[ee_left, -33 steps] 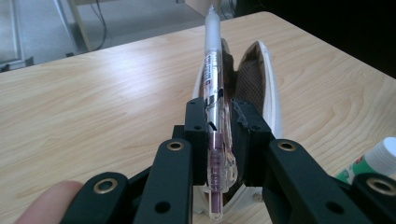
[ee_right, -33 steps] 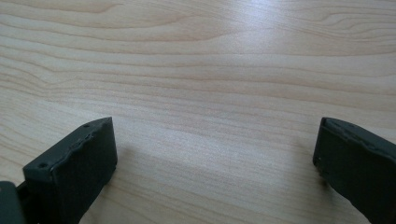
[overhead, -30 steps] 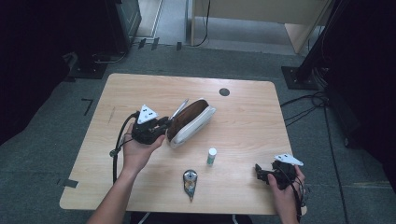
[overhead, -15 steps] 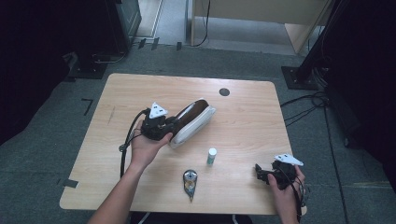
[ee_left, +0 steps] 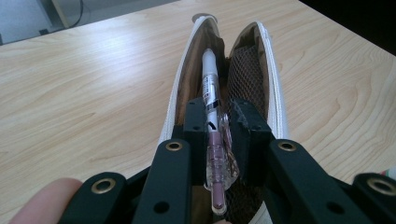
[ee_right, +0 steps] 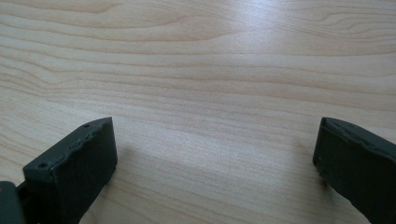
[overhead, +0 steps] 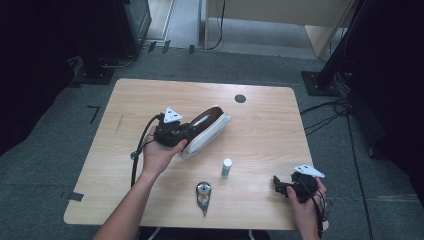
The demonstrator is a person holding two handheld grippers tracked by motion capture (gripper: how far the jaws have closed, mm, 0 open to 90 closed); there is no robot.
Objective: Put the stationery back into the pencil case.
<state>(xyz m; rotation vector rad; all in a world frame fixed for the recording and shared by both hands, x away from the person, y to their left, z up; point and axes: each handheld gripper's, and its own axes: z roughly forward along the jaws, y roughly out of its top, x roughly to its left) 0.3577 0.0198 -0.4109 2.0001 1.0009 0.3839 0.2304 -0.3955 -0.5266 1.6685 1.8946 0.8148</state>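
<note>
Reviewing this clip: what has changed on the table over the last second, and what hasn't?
The left gripper, jaws shut on a pen, has slid rightward from the open pencil case's left end to over its mouth; the pen's tip now points into the case. The right gripper, jaws open, the small bottle, the tape dispenser and the case stayed put.

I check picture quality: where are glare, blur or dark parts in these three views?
High view: table evenly lit, surroundings dark, slightly soft. Left gripper view: pale glare on the wood at upper left; pen and case fairly sharp, near jaws softer. Right gripper view: bright glare at top right, soft shadows beside the right gripper jaws.
</note>
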